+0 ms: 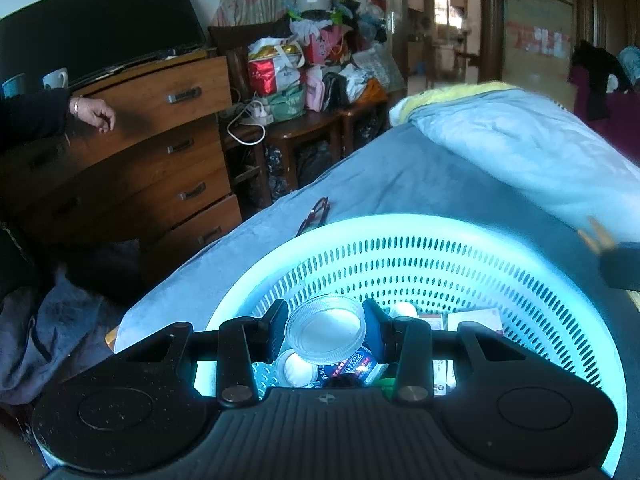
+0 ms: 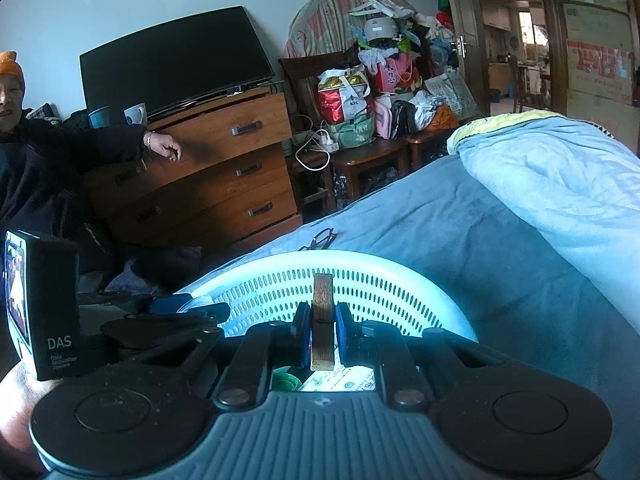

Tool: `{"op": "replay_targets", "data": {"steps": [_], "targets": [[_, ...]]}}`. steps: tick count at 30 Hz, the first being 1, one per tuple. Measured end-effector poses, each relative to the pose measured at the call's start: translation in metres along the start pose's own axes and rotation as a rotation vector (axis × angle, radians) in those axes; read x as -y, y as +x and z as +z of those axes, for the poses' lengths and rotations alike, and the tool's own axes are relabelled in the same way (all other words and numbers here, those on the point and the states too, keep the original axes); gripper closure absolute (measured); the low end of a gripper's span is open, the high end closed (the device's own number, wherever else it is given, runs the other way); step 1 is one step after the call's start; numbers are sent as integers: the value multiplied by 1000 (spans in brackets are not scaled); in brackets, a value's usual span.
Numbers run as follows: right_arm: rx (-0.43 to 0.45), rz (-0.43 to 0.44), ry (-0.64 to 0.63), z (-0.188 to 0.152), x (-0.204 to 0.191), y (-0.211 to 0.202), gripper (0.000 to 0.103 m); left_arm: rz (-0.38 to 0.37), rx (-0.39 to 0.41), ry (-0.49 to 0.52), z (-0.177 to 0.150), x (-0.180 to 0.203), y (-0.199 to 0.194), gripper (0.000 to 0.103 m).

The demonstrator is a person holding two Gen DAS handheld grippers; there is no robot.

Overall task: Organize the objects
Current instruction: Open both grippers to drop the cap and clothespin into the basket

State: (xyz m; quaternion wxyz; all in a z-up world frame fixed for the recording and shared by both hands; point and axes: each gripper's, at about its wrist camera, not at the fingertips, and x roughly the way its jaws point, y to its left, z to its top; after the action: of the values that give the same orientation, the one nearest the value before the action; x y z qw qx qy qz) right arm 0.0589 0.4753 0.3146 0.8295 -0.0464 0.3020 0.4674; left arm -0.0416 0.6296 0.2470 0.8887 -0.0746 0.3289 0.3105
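Both grippers over perforated basket [image 1: 420, 236] on bed: left gripper [image 1: 326, 330] clamped on clear plastic lid [image 1: 326, 330], prob. light, slick, held at rim; right gripper [image 2: 322, 330] pinching wooden clothespin [image 2: 322, 320], stiff, light, gripped mid-body.

- The left wrist camera sits low behind the left gripper [image 1: 326, 334], right over the near rim of the basket [image 1: 400, 228], facing across it toward the dresser [image 1: 160, 140].
- The right wrist camera sits just behind the right gripper [image 2: 322, 330], near the same basket [image 2: 360, 268], a little further back from it.
- Both views share the basket, the bed [image 2: 460, 240], the dresser and the television [image 1: 100, 20] beyond the basket.
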Motion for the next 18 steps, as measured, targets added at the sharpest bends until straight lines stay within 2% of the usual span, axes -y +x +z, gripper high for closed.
{"op": "replay_targets", "data": {"steps": [15,17,18], "targets": [[-15,-1,16,-8,6,16,87,22,-15,21,-4,0,9,62],[6,-56,-14,-11,5,14,72,49,-16,23,-5,1,10,59],[19,-80,-20,-12,6,10,45,59,-18,26,-5,2,11,46]]}}
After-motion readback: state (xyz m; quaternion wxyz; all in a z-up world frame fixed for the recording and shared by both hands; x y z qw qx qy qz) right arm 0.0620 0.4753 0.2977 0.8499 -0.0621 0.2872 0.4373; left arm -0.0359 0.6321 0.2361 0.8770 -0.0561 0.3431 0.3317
